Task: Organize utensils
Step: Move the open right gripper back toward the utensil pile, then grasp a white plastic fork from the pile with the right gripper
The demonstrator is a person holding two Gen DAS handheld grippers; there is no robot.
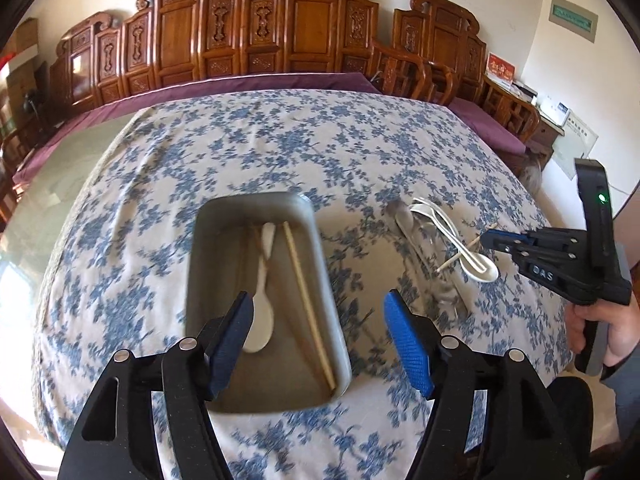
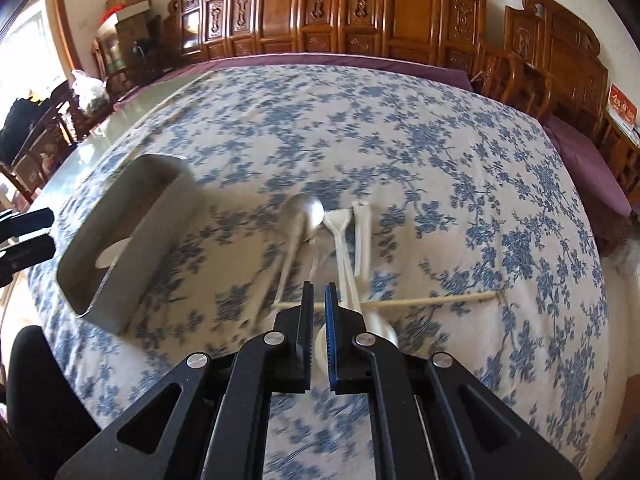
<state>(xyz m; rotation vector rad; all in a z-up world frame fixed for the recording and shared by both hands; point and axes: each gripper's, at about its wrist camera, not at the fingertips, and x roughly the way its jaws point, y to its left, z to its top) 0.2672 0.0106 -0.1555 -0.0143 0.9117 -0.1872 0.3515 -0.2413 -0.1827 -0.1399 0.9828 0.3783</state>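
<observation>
My left gripper (image 1: 318,312) stands wide, its blue pads apart with nothing between them, hanging over the near end of the grey rectangular metal tray (image 1: 208,248) on the blue-flowered white tablecloth (image 1: 280,140). Inside the tray lie a white plastic spoon (image 1: 262,312), its bowl toward me, a pale wooden chopstick (image 1: 306,300) along the right side, and a darker brown stick (image 1: 264,248) crossing under the spoon's handle.

My right gripper (image 2: 319,286) is drawn narrow, its pads almost together with only a thin slit between them; I see nothing clamped there. It hangs over the loose pile to the right of the tray. In that pile a silver metal spoon (image 2: 306,210) lies on the left with its bowl at the far end, and two white plastic spoons (image 2: 348,248) lie just beside it, handles pointing away and the bowls near, partly hidden behind my pads. A single pale wooden chopstick (image 2: 432,301) lies crosswise, left to right, under the gripper tips and across the white handles.

From the left camera my right hand (image 1: 608,332) shows at the right edge, wrapped around the black handle. Carved wooden chairs (image 1: 308,20) line the far wall.
</observation>
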